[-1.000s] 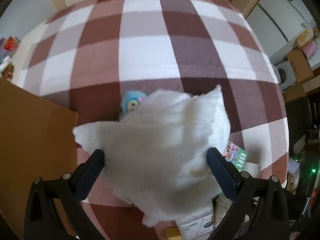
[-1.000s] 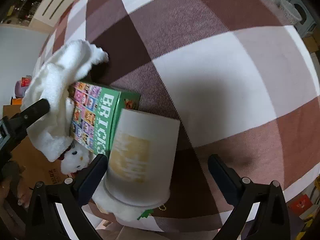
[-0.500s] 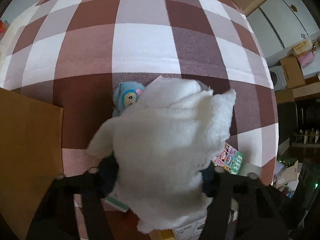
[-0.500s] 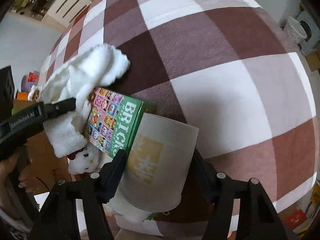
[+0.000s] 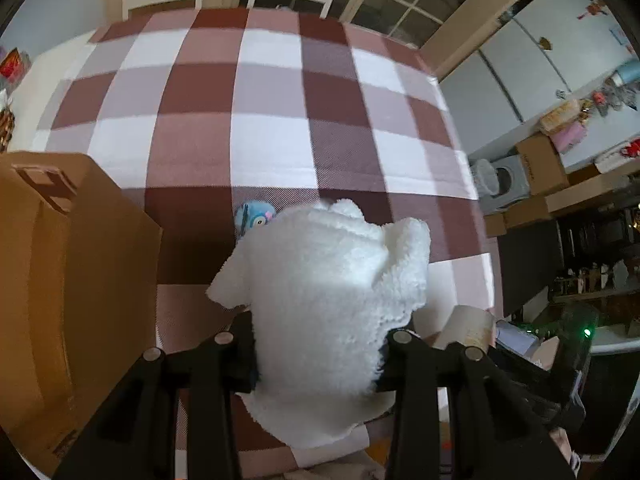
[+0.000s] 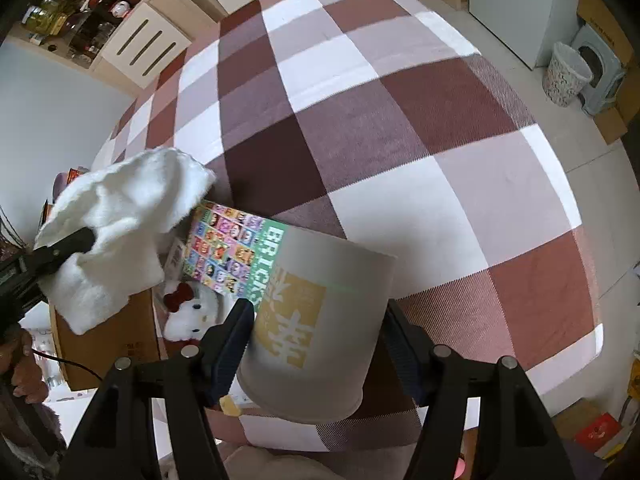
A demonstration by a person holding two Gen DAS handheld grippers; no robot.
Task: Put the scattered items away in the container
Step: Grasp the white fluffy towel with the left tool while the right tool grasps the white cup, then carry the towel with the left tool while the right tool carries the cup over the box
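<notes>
- Your left claw (image 5: 318, 356) is clamped on the white fleece cloth (image 5: 332, 292); the cloth hangs off the checked blanket (image 5: 272, 152), beside the cardboard box (image 5: 60, 280).
- Your right claw (image 6: 320, 344) is closed around the paper cup (image 6: 316, 328), fingers pressed to both its sides.
- The green BRICKS box (image 6: 232, 256) lies just behind the cup, with the white kitty plush (image 6: 188, 312) next to it.
- A blue plush toy (image 5: 254, 216) peeks out past the cloth.

White fleece (image 5: 332, 280) (fluffy), maroon-white checked blanket (image 5: 272, 120).
</notes>
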